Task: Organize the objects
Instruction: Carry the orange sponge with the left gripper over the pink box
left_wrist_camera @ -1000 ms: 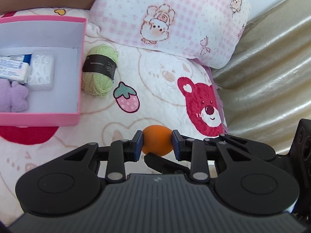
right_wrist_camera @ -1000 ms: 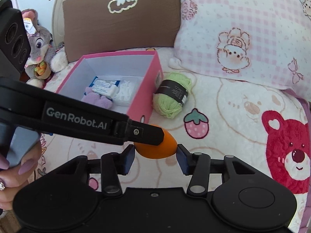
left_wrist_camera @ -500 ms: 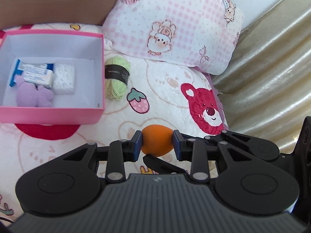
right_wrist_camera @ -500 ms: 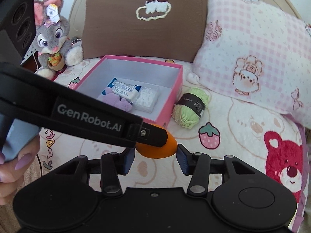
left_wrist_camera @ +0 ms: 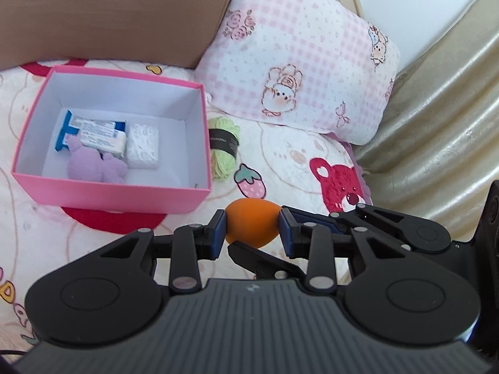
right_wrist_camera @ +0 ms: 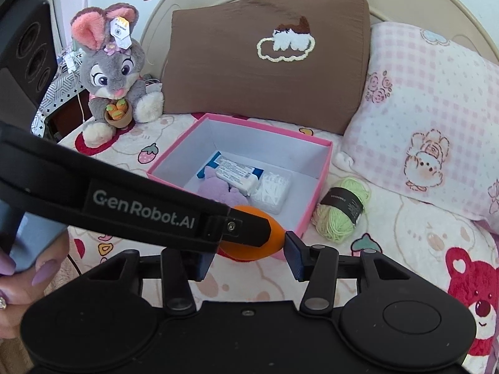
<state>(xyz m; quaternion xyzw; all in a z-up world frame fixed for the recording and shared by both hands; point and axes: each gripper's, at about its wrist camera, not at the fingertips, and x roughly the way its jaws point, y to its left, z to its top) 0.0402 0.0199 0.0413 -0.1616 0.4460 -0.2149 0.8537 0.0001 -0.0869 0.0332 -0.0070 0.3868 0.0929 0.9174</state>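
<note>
The smooth orange egg-shaped sponge [left_wrist_camera: 252,226] is clamped between the pads of the left gripper [left_wrist_camera: 251,233], whose jaws have just been opening slightly, and the right gripper [right_wrist_camera: 249,254]. Ahead lies the pink open-topped cardboard box [left_wrist_camera: 124,198]; a green yarn ball [left_wrist_camera: 223,148] rests beside it.

Yarn [left_wrist_camera: 223,148] right of box [left_wrist_camera: 199,131]

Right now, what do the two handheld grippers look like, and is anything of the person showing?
Both grippers are matte black plastic: two rounded lobes with disc caps, linkage arms with silver pivot pins, and blue-padded jaws. The left gripper has a ribbed dark grey deck; its side reads "GenRobot.AI" in pale letters in the right wrist view. The right gripper has a smooth deck. A hand with lilac-painted nails and a ring shows.
</note>
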